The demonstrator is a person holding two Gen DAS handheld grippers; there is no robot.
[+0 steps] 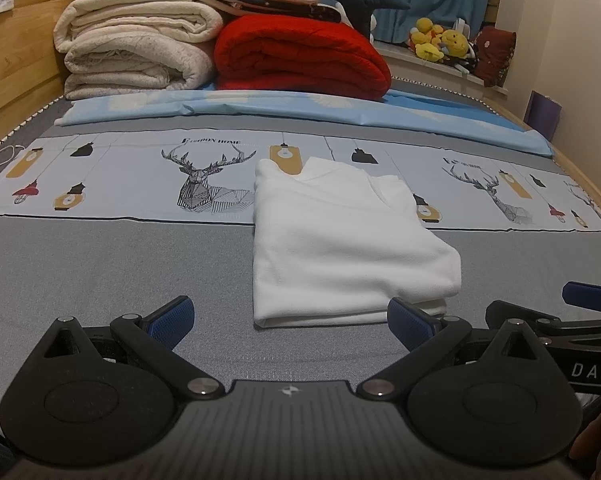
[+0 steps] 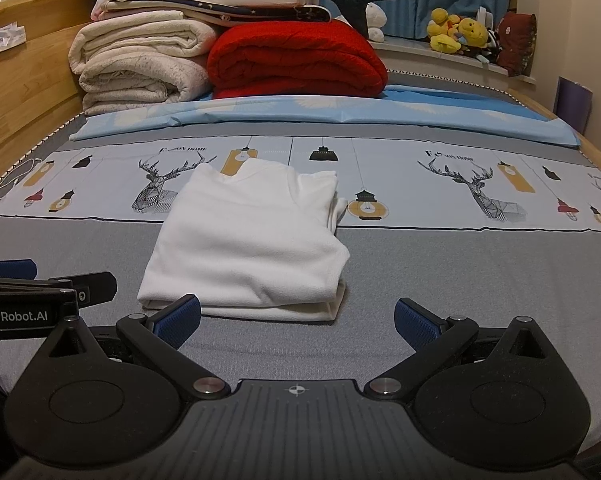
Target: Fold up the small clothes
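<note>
A white garment [image 1: 340,240] lies folded into a compact rectangle on the grey bed sheet [image 1: 100,264], its collar end pointing away from me. It also shows in the right wrist view [image 2: 248,248]. My left gripper [image 1: 290,326] is open and empty, just short of the garment's near edge. My right gripper [image 2: 298,320] is open and empty, beside the garment's near right corner. The right gripper's side shows at the right edge of the left wrist view [image 1: 572,316]. The left gripper's side shows at the left edge of the right wrist view [image 2: 40,292].
A red folded blanket [image 1: 300,56] and cream folded blankets [image 1: 136,52] are stacked at the head of the bed on a light blue sheet [image 1: 300,114]. A wooden bed frame [image 1: 16,72] runs along the left. Plush toys [image 1: 440,40] sit on the window ledge.
</note>
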